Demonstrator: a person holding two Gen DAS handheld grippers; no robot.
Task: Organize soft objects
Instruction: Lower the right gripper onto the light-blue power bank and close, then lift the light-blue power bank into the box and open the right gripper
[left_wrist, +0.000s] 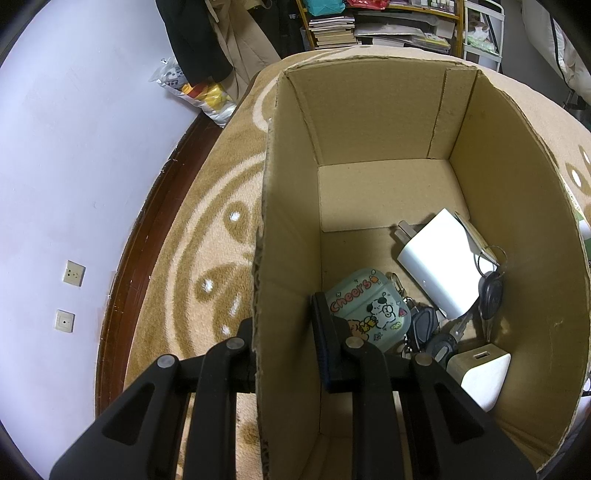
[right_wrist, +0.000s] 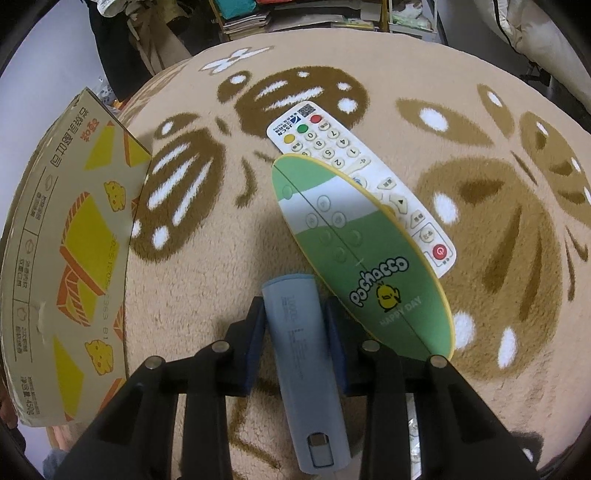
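While the left gripper (left_wrist: 284, 332) straddles the near left wall of the cardboard box (left_wrist: 288, 229), its jaws are pressed together on that wall, one finger outside over the rug (left_wrist: 207, 236), the other inside. Just ahead of the inside finger lies a pale green earbuds case (left_wrist: 364, 308) printed "cheers" with cartoon dogs. Right of it sits a bunch of keys (left_wrist: 428, 328) with black fobs, and beyond those, ahead and to the right, a white charger (left_wrist: 439, 258) with its plug prongs pointing away. A second white adapter (left_wrist: 480, 373) rests close by on the right, against the near corner. All of these lie on the box floor.

Right gripper (right_wrist: 295, 328) points steeply down at the rug. A grey-blue power bank (right_wrist: 299, 354) lies lengthwise between its jaws, port end toward the camera; jaws stand close at either flank, only partly spread, and I cannot tell whether the pads actually press. Just right of the right finger lies a green oval "pochacco" mat (right_wrist: 354, 243), overlapping a white remote control (right_wrist: 332, 147) farther ahead. Off to the left stands the box's printed outer side.
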